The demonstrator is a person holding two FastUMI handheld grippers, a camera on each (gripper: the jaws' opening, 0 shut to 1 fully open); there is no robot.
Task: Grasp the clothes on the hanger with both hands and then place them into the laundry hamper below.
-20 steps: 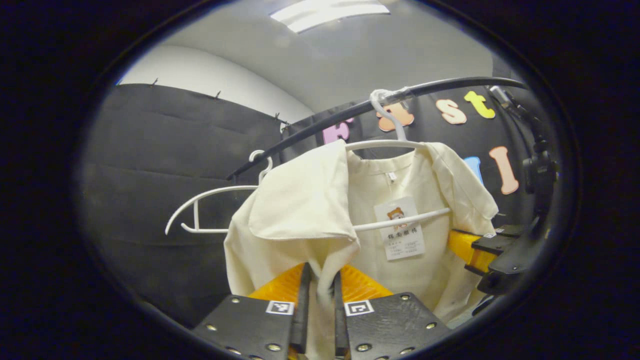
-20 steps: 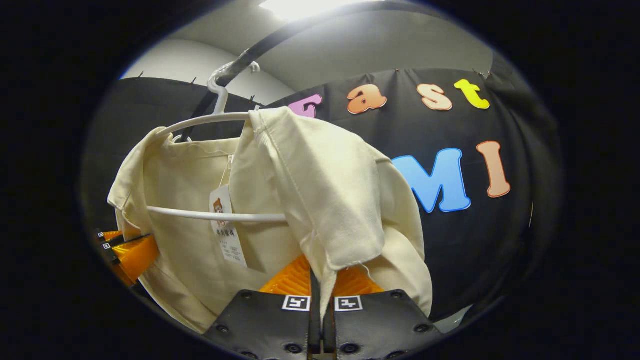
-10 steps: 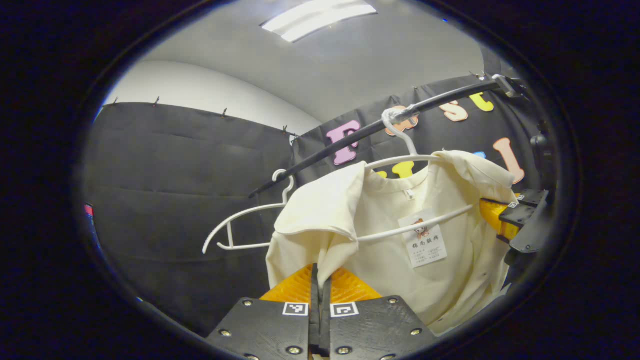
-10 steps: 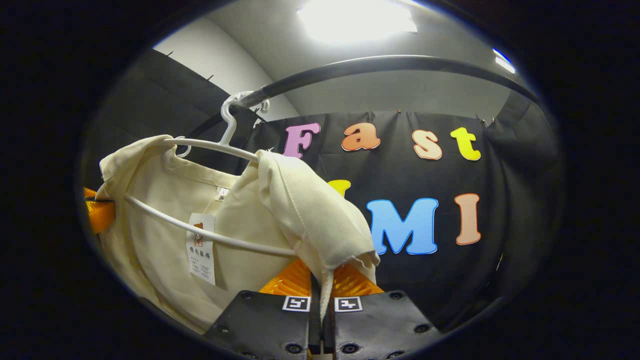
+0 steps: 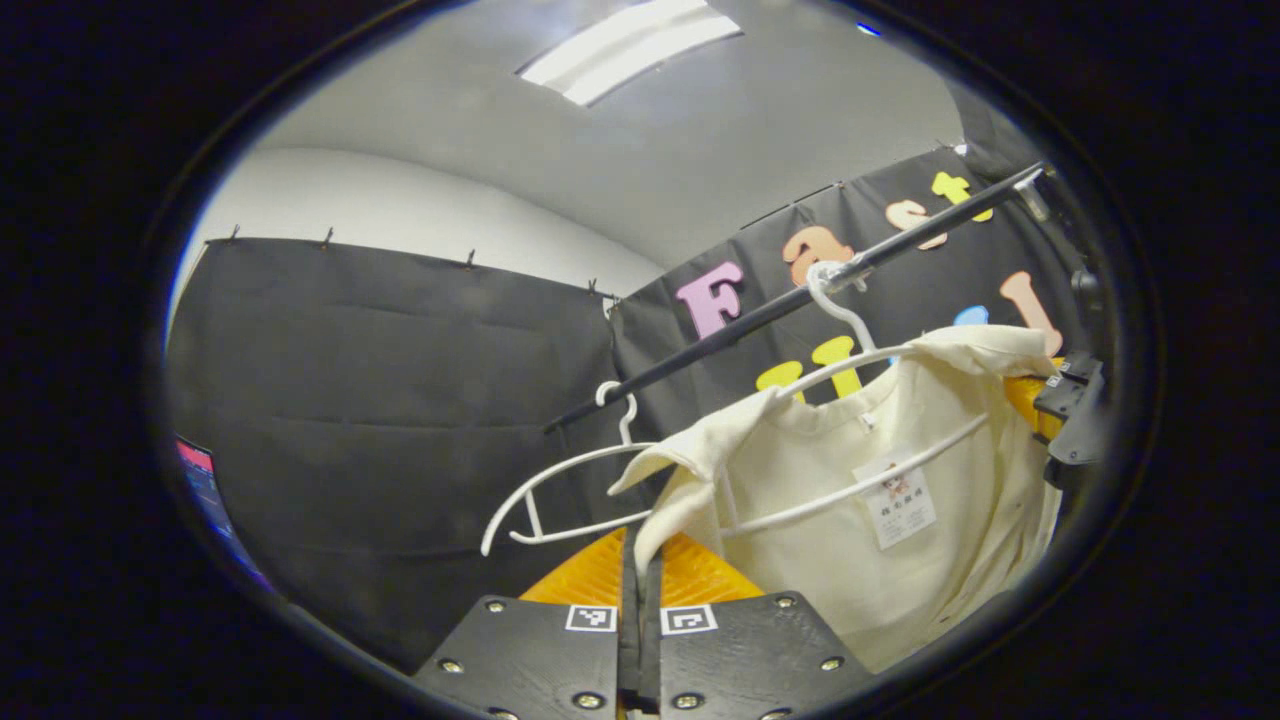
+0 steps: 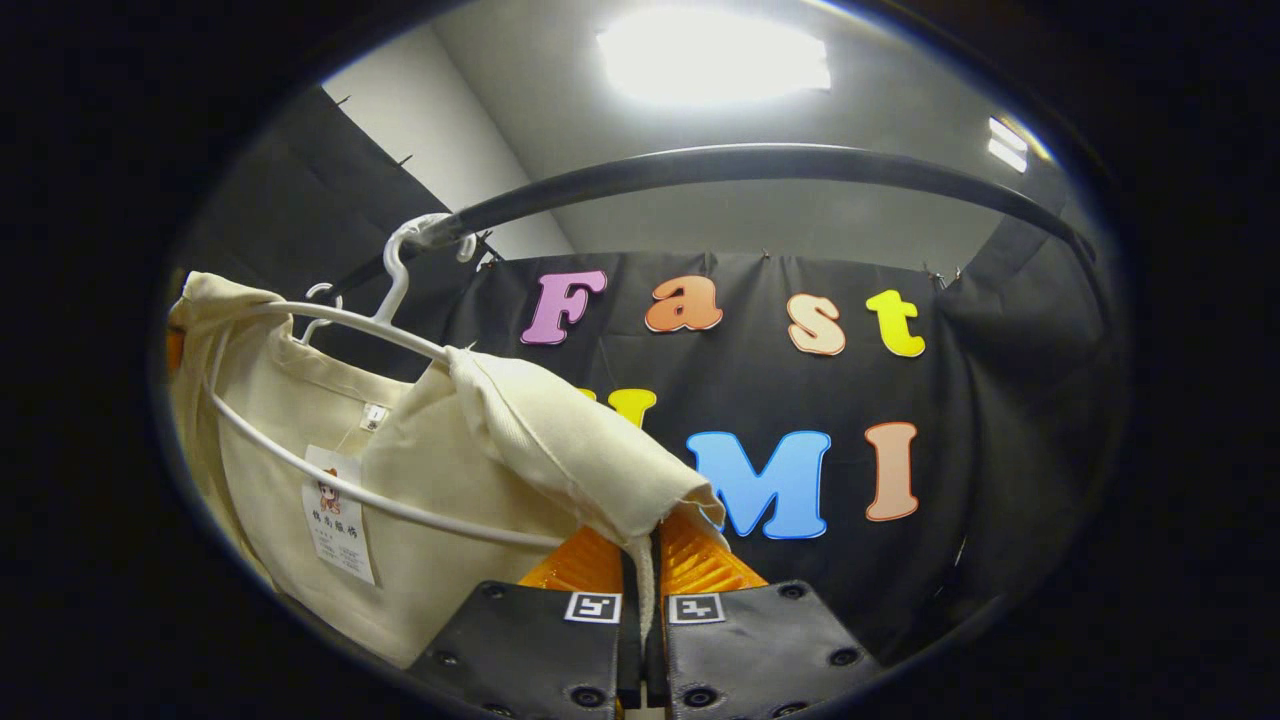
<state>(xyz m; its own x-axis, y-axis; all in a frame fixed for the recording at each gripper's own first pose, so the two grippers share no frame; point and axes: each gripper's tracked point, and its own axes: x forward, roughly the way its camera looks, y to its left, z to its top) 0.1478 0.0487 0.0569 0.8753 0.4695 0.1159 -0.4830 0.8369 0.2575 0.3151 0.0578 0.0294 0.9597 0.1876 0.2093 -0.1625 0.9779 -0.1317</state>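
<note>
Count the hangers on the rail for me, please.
2. One white hanger carries the cream shirt, which both grippers are pinching. An empty white hanger hangs further along the rail, past the shirt. Others could be hidden behind the shirt.

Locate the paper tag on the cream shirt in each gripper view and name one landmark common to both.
Left gripper view: the paper tag hangs right of centre, low on the cream shirt, just under the hanger's lower bar.
Right gripper view: the paper tag sits at lower left, crossing that same bar.
Shared landmark: the white hanger hooked on the black rail.
</note>
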